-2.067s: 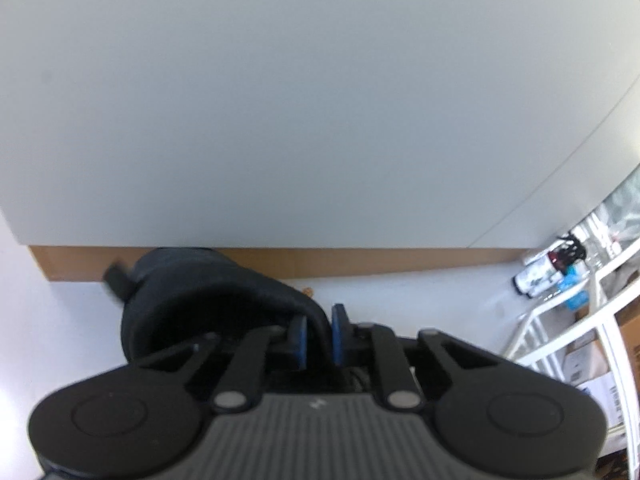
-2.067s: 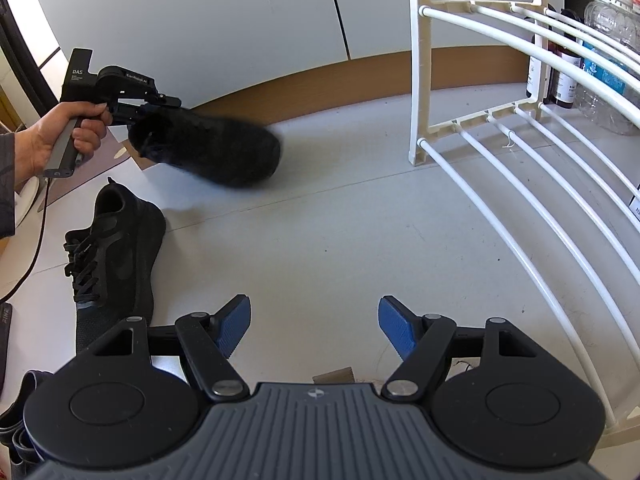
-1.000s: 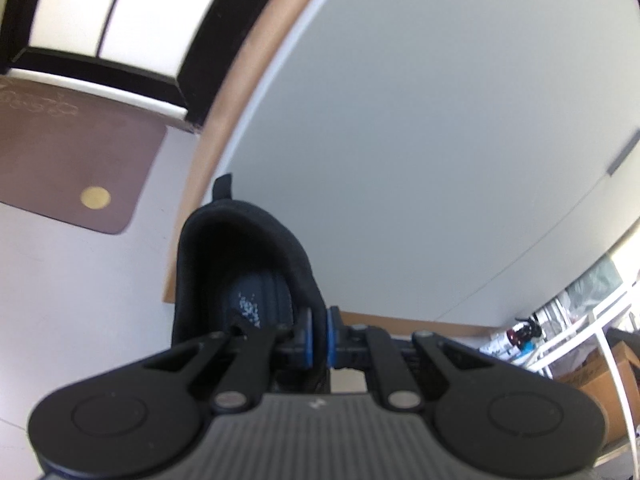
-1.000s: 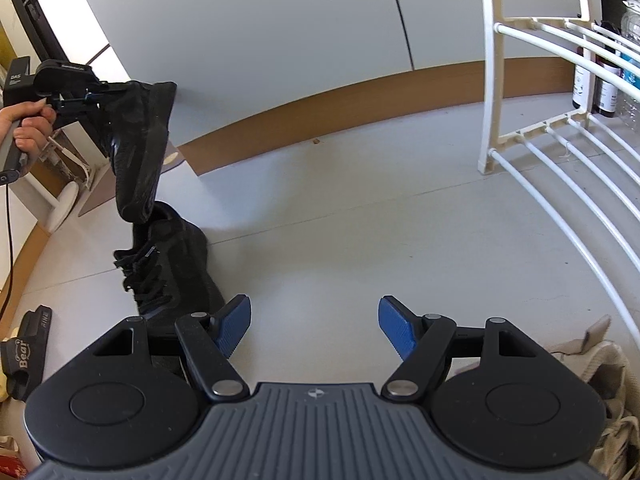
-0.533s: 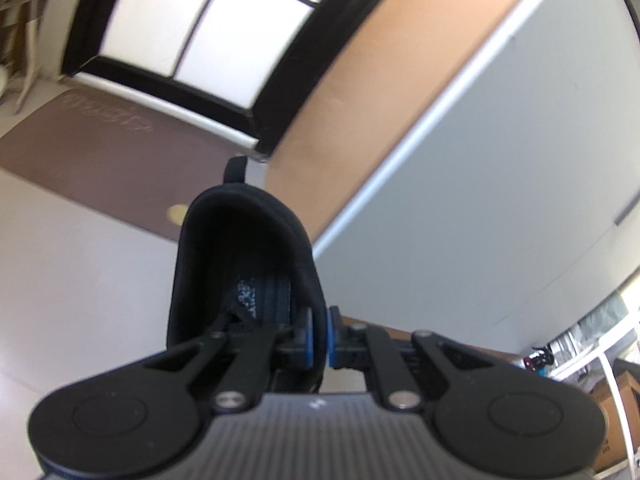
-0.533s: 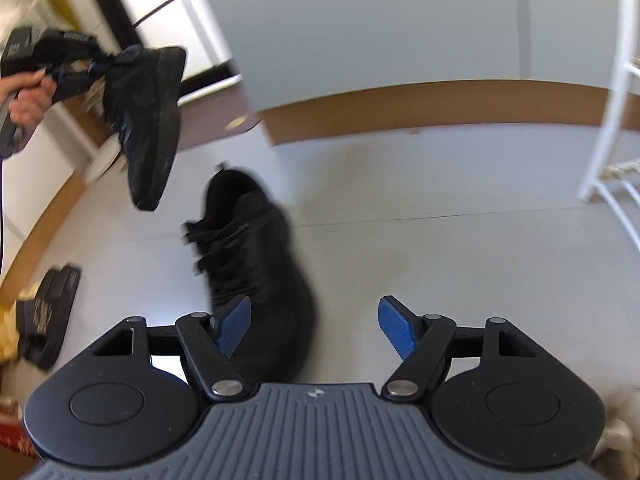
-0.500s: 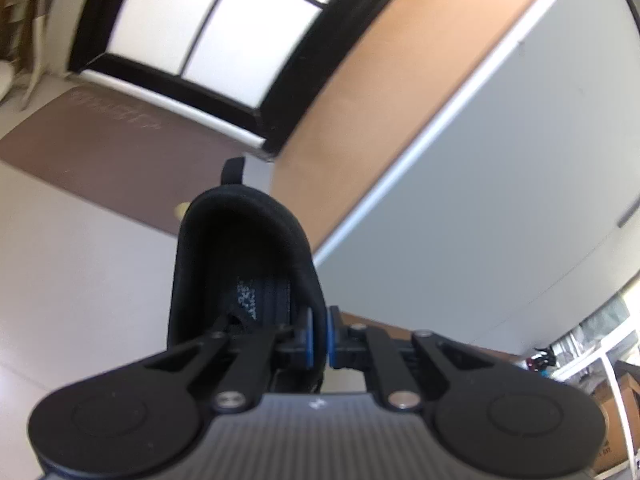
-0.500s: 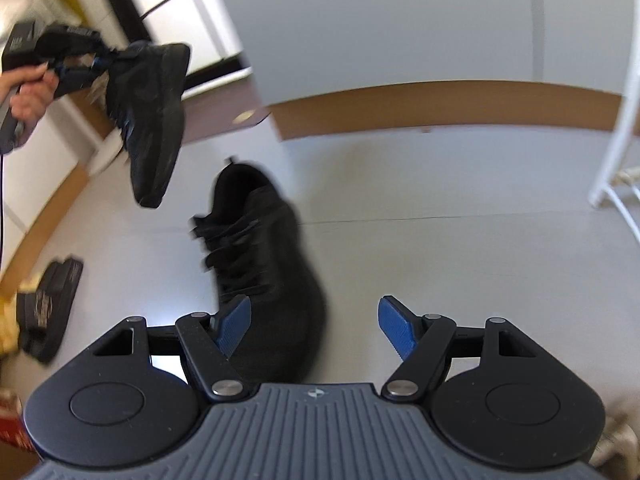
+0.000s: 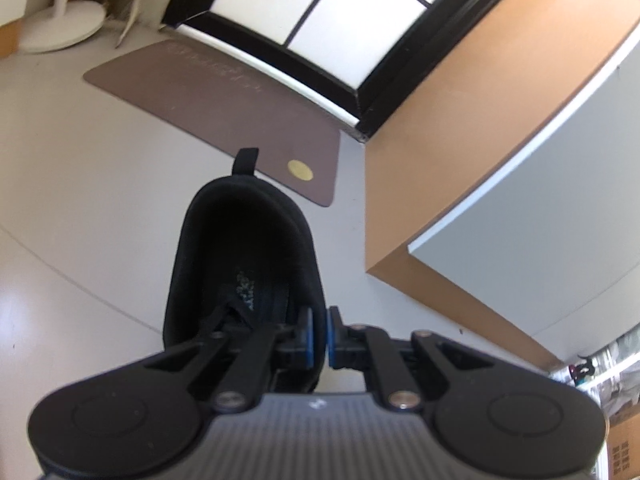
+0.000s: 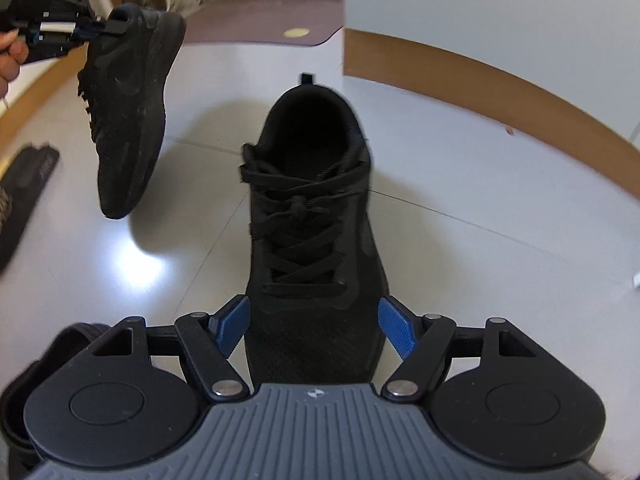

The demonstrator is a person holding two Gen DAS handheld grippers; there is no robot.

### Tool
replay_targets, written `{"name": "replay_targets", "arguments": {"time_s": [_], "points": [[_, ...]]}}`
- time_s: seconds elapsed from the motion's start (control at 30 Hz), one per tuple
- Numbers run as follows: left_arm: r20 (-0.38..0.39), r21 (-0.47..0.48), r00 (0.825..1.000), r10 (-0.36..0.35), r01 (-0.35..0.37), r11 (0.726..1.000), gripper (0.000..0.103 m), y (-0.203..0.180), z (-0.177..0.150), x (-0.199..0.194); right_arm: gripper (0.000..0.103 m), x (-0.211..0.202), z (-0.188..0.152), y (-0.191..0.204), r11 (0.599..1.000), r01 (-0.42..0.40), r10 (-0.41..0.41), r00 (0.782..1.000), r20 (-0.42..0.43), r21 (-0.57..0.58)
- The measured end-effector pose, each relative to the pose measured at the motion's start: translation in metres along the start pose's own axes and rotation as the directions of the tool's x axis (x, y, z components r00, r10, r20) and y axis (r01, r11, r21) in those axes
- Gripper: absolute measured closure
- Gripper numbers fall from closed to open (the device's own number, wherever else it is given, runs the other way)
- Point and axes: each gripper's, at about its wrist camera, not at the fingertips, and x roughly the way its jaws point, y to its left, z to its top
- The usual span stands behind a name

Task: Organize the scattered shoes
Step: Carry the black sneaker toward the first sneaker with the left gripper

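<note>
My left gripper is shut on the collar of a black sneaker, and I look into its opening in the left wrist view. In the right wrist view that same held sneaker hangs toe-down in the air at the upper left, pinched by the left gripper. A second black laced sneaker stands on the pale floor, toe toward me. My right gripper is open, its blue pads on either side of that shoe's toe, not touching it.
A brown doormat lies by the glass door. A brown baseboard runs under a grey wall panel. Black slippers lie at the left edge; another dark shoe sits beside my right gripper.
The right gripper has moved left and down until its open fingers straddle the floor sneaker's toe. The left gripper has swung the held sneaker from level to toe-down, toward the doormat.
</note>
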Motion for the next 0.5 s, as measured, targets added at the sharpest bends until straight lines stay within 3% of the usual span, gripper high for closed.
{"name": "replay_targets", "arguments": {"time_s": [0.3,0.4,0.5], "points": [[0.042,-0.127,0.999,-0.018,0.023,0.992,0.097,0.027,0.005,0.014,0.024,0.031,0.009,0.005,0.997,0.055,-0.05,0.994,-0.094,0.059],[0.06,-0.167,0.998,-0.021,0.03,0.986,0.097,0.03,0.005,0.015,0.029,0.033,0.01,0.005,0.99,0.086,-0.073,0.991,-0.112,0.112],[0.064,-0.19,0.998,-0.016,0.028,0.981,0.097,0.031,0.007,0.017,0.037,0.03,0.01,0.0,0.965,0.104,-0.071,0.987,-0.143,0.24]]}}
